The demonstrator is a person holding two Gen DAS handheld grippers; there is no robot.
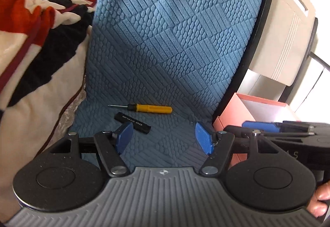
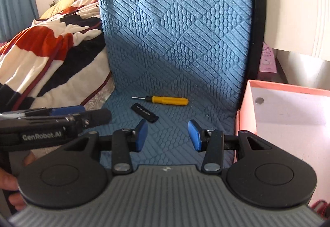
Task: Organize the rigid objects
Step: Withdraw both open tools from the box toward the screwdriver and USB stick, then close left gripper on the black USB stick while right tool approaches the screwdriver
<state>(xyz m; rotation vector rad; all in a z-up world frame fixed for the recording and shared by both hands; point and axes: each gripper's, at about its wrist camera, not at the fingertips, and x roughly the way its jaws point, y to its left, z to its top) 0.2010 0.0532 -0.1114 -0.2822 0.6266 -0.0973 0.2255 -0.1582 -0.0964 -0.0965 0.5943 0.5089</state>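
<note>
A yellow-handled screwdriver (image 1: 148, 108) lies on the blue quilted cushion (image 1: 175, 41), tip pointing left. A small black stick with white print (image 1: 133, 122) lies just in front of it. Both also show in the right wrist view: the screwdriver (image 2: 165, 100) and the black stick (image 2: 145, 113). My left gripper (image 1: 164, 137) is open and empty, just short of the black stick. My right gripper (image 2: 168, 135) is open and empty, a little nearer than both objects. A pink box (image 2: 288, 115) with a white inside stands open to the right of the cushion.
A red, black and white blanket (image 1: 37, 27) is heaped to the left of the cushion. A beige plastic unit (image 1: 282, 37) stands behind the pink box (image 1: 255, 109). Each gripper sees the other from the side, the left one (image 2: 61, 121) and the right one (image 1: 288, 130).
</note>
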